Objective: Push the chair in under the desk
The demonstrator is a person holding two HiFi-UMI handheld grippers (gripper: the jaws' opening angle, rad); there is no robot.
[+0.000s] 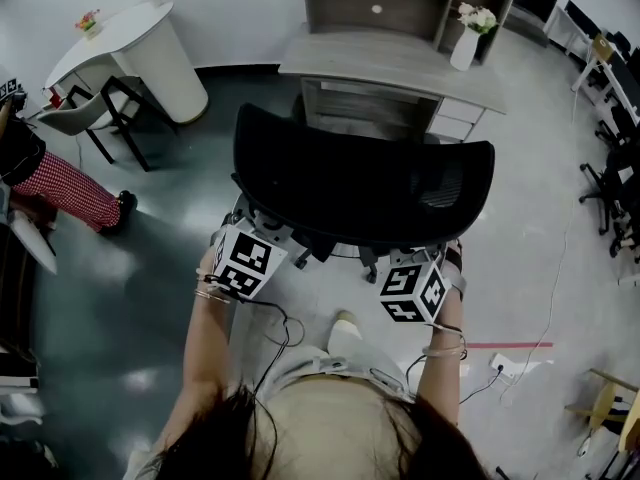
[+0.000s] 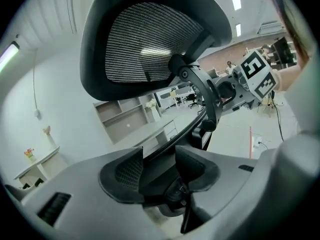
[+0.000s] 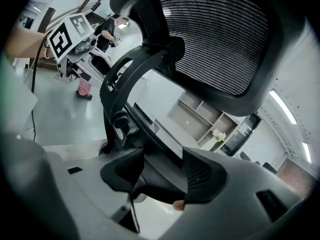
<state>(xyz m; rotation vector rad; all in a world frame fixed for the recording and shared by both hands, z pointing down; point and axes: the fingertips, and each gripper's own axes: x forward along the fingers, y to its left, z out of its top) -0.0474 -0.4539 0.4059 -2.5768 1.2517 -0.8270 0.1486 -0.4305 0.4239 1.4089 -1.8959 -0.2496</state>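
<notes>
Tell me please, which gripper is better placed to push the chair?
Neither clearly: the left gripper and right gripper both clamp the chair from behind, facing the desk. Use both.

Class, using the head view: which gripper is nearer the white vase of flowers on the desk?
Right. The right gripper clamps the chair on the side nearest the vase; the left gripper clamps its opposite side, farther away.

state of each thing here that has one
black mesh office chair: upright, facing the desk, back short of its edge
grey wooden desk with shelves: kneehole open, chair in front
left gripper: shut on the chair's back frame
right gripper: shut on the chair's back frame
white vase of flowers: upright on the desk
</notes>
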